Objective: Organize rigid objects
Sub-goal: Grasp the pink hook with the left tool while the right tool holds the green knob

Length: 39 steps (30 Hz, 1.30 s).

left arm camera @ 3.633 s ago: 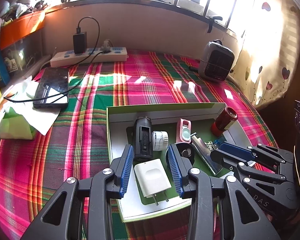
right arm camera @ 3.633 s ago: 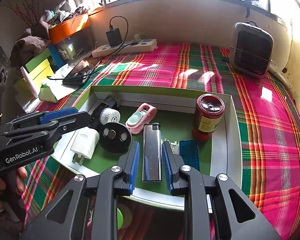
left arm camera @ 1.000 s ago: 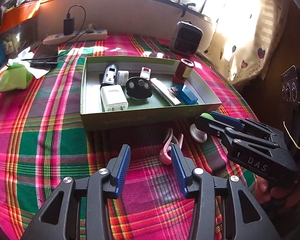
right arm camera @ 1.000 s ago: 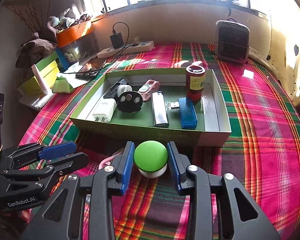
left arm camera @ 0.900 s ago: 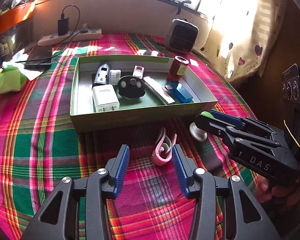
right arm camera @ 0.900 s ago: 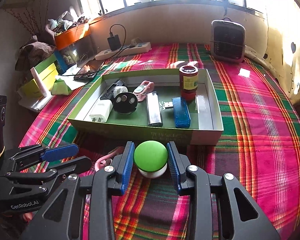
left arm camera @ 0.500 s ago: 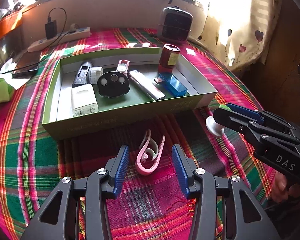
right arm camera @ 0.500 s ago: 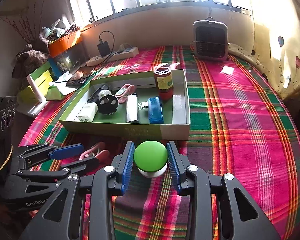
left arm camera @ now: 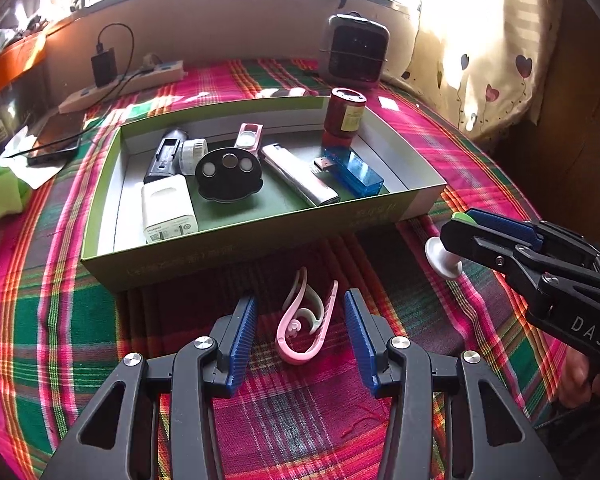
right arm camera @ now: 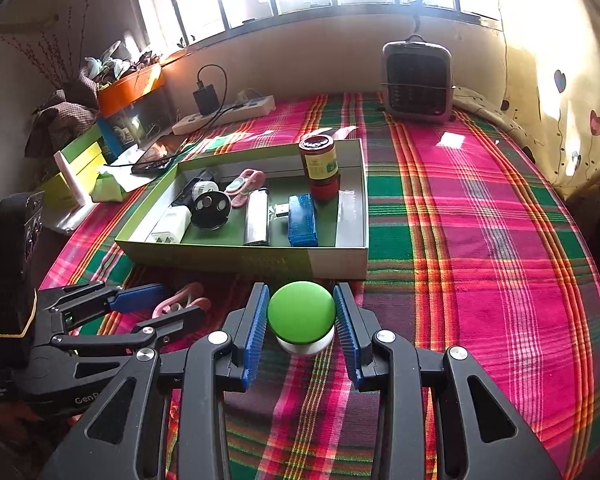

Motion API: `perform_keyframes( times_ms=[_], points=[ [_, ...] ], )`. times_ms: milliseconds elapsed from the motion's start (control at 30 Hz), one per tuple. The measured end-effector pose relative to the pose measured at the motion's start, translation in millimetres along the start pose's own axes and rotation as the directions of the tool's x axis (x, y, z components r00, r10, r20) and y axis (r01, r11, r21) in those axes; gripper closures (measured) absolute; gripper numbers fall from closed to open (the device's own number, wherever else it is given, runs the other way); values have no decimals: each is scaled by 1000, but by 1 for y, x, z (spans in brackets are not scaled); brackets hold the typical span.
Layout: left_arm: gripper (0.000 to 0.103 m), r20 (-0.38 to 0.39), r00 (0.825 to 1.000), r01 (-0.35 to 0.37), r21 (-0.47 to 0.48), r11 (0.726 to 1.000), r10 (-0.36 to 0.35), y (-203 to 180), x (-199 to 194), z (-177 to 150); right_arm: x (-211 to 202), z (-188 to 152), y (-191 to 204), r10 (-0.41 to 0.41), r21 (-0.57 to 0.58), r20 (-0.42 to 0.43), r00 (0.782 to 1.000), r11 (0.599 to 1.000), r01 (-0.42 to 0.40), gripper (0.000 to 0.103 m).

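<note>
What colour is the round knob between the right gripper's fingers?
Green top, white base; clearest in the right wrist view.

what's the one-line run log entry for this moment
left gripper: open around pink clip | right gripper: shut on green-capped knob | both outside green tray

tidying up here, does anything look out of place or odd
Two things are outside the green box. A pink clip lies on the plaid cloth in front of it, between the open left gripper fingers. The right gripper holds a green-topped knob. Nothing looks spilled or damaged.
</note>
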<state>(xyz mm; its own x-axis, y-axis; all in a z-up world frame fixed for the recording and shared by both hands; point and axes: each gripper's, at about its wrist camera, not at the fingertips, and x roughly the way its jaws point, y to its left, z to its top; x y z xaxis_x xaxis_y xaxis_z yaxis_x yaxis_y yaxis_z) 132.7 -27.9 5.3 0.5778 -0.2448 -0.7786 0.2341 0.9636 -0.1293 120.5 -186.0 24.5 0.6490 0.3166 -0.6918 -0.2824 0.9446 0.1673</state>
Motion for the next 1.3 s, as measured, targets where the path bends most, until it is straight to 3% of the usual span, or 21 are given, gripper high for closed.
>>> perform_keyframes(
  times_ms=[200, 633, 1300],
  points=[
    [60, 7, 1000, -6, 2, 1000, 6, -1, 0, -1, 3, -1, -1, 9, 5, -11, 1000, 1000, -9, 68],
    [80, 18, 1000, -15, -23, 1000, 16, 5, 0, -1, 11, -3, -3, 11, 8, -35, 999, 1000, -11, 68],
    [80, 23, 1000, -10, -30, 999, 11, 6, 0, -1, 13, -3, -3, 13, 10, -39, 999, 1000, -12, 68]
  ],
)
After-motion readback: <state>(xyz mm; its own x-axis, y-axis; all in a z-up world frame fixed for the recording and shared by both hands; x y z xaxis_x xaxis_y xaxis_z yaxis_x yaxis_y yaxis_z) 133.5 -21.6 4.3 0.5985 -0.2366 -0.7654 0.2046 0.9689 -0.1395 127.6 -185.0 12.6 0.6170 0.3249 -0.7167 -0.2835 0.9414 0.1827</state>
